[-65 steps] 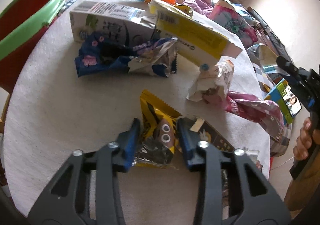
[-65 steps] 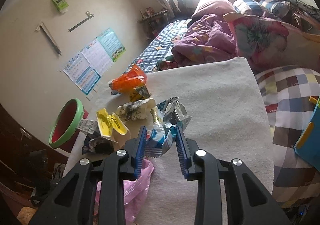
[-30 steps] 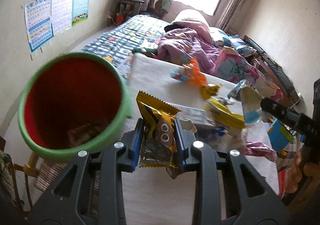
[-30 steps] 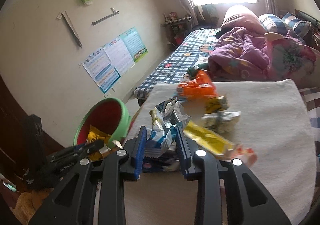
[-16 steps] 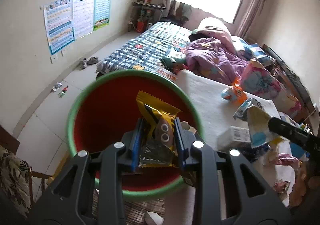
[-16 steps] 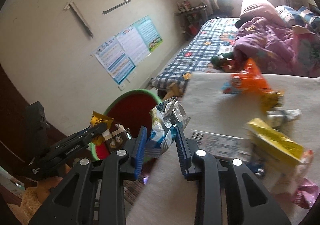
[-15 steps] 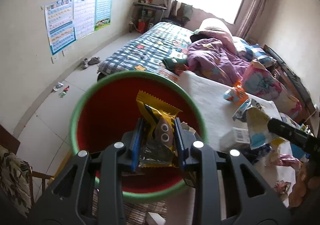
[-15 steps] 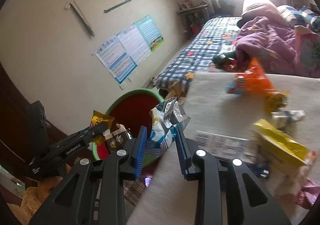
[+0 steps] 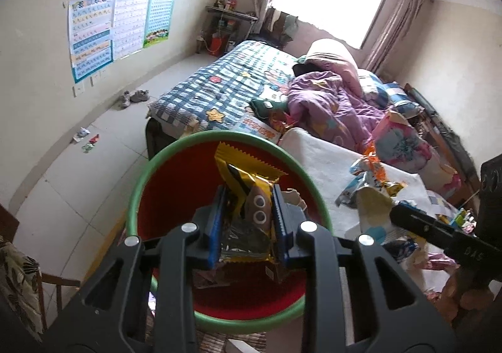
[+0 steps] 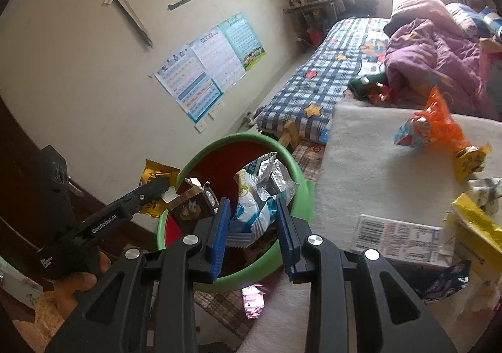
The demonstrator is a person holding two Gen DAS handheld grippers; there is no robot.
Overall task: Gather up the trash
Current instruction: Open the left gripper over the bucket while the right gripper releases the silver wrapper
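Both grippers are loaded and sitting right at the bin. The left gripper (image 9: 248,221) has its blue pads pressed in on a yellow snack wrapper (image 9: 248,193), the one with the googly cartoon eyes, and it hangs over the mouth of the red bucket with the green rim (image 9: 175,149). The wrapper sticks up past the fingertips, its zigzag top edge pointing toward the far side of the bucket. There's a bit of stuff at the bottom of the bucket, but it's mostly hidden behind the gripper, so I can't tell what it is.

The right gripper (image 10: 252,227) is pinching a crumpled silver-and-white snack bag (image 10: 260,193) with blue print, held above the near right part of the same bucket (image 10: 301,187). In that view the left gripper comes in from the left, its wrapper just past the bucket's left rim.

To the right of the bucket is the white cloth-covered table (image 10: 360,171), with trash left on it: an orange bag (image 10: 436,124) toward the far side, a flattened white carton with a barcode (image 10: 404,240) near the right gripper, and a yellow package (image 10: 477,227) at the right edge. A checkered bed (image 9: 226,83) sits beyond the bucket, and posters (image 9: 116,27) hang on the left wall.
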